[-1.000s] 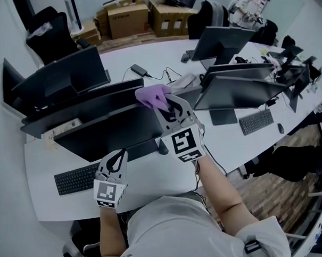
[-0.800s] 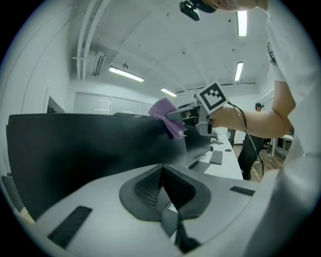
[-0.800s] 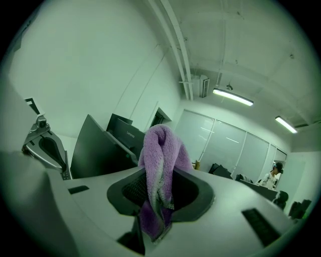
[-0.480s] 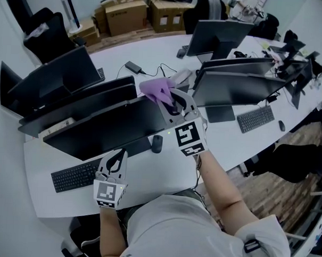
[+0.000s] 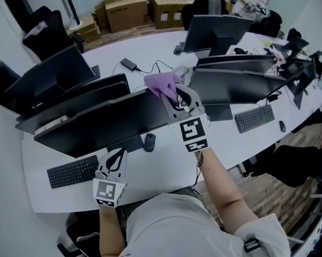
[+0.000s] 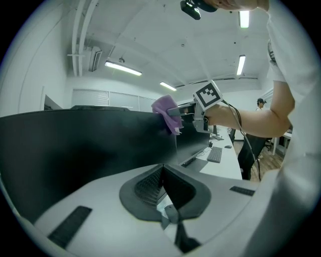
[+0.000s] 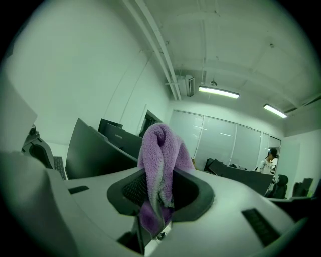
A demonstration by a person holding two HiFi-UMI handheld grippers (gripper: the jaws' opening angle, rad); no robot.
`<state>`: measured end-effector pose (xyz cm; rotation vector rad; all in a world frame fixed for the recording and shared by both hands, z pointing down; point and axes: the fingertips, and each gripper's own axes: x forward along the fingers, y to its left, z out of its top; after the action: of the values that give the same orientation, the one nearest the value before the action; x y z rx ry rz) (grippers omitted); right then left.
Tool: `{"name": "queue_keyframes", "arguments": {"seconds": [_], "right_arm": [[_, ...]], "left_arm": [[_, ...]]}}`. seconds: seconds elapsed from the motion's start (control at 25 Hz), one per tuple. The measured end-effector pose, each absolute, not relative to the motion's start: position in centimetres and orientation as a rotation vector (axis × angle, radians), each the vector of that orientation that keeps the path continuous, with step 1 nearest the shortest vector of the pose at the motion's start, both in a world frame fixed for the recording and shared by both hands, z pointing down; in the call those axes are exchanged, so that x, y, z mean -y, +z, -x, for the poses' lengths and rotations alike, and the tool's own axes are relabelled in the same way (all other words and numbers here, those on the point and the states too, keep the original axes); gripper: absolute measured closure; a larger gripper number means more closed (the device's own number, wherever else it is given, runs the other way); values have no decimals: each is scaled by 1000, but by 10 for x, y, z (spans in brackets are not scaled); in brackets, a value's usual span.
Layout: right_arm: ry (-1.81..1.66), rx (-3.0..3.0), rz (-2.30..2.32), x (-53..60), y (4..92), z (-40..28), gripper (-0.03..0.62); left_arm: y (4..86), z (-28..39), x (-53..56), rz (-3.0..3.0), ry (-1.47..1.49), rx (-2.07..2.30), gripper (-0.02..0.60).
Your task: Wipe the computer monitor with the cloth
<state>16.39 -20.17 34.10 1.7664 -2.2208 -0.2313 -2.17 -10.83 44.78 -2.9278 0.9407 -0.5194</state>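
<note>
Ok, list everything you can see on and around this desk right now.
desk: one, white, long and curved
monitors: at least six, black, in rows along the desk
keyboards: two, black, near edge, left and right
mice: two, dark, one below the near monitor, one far right
cardboard boxes: at least three, brown, beyond the desk
cloth: one, purple, by the near monitor's top corner
left gripper: grey, shut, empty
right gripper: grey, shut on the cloth

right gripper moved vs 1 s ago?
Yes. The right gripper, shut on the purple cloth, has shifted right, away from the mouse and toward the right end of the monitor.
</note>
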Motion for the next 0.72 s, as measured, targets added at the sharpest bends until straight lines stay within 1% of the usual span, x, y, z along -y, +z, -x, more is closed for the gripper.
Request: {"name": "queue_keyframes", "arguments": {"seconds": [0.72], "right_arm": [[-200, 2289, -1830, 196, 347, -218, 487]], "left_arm": [[458, -24, 93, 2903, -583, -986, 580]]}}
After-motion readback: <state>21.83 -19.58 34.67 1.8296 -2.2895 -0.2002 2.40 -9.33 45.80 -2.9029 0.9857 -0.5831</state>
